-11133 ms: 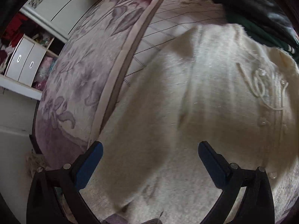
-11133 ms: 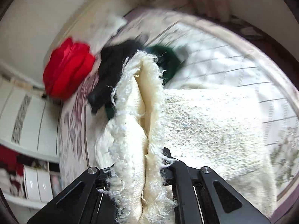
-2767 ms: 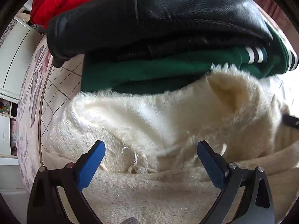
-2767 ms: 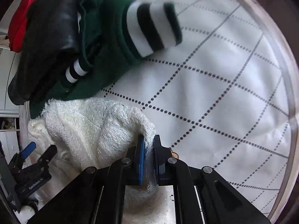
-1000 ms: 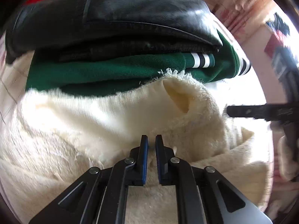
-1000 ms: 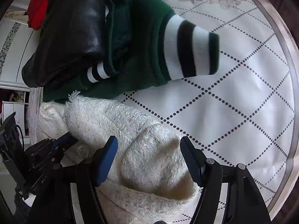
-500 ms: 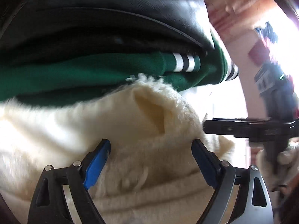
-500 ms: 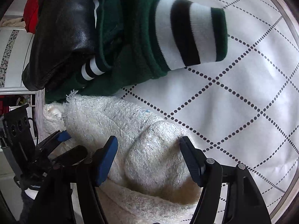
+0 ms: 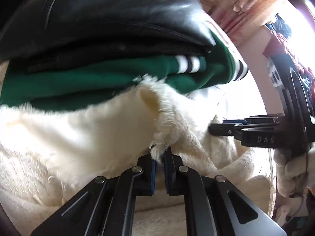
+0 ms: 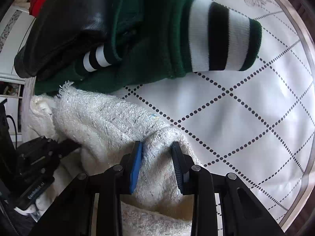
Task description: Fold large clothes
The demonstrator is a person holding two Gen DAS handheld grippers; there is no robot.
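Left wrist view: the left tongs (image 9: 159, 157) are clenched on a fuzzy edge of the cream sweater (image 9: 82, 129) on the bed (image 10: 246, 122). The right tongs (image 10: 157, 147) straddle its fold, half-closed. The green striped garment (image 10: 161, 45) and black jacket (image 10: 65, 23) crowd just beyond.

The left gripper (image 9: 159, 158) has its 2 fingers pressed together on a fold of the cream sweater (image 9: 88, 129). The right gripper (image 10: 157, 153) has its fingers around the sweater's edge, not fully together.
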